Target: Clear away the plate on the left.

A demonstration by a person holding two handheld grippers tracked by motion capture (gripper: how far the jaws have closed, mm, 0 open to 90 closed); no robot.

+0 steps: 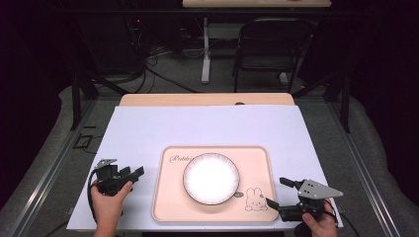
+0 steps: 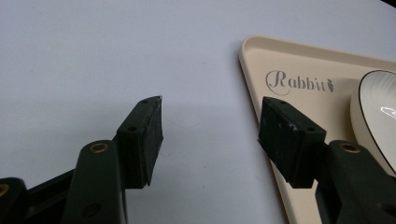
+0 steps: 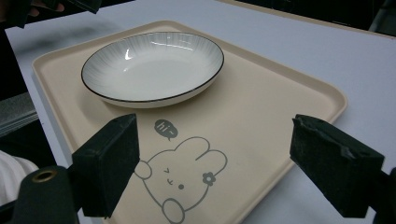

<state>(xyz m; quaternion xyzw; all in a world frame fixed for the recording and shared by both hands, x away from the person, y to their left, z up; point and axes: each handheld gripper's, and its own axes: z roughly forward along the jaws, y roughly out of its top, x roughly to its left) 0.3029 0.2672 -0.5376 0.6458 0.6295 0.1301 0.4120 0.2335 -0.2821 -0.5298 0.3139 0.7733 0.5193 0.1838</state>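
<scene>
Resting at the near edge of the table (image 1: pixel 148 128), the two tongs sat on either side of a beige tray (image 1: pixel 168 197). The left tongs (image 1: pixel 129 174), held in the person's left hand (image 1: pixel 106 200), lay on the white table cover just left of the tray, their jaws spread apart with nothing between them. In the left gripper view those jaws framed bare white surface, with the tray's corner and its printed word "Rabbit" (image 2: pixel 299 82) just beyond the right-hand jaw. The right tongs (image 1: pixel 277 191), held in the right hand (image 1: pixel 318 222), sat at the tray's near right corner, also released, the jaws wide and empty. In the right gripper view they straddled the tray's near part, over a drawn rabbit (image 3: pixel 180 179) with a small speech bubble reading "hi".

Farther in, a shallow white plate (image 1: pixel 211 178) with a thin dark rim stood near the middle of the tray, empty, well apart from both tongs. Beyond the white cover, a strip of the wooden tabletop showed at the far edge. Past the table, a dark folding chair (image 1: pixel 272 47) stood on the grey floor beside a white table leg (image 1: pixel 205 49) and loose cables.
</scene>
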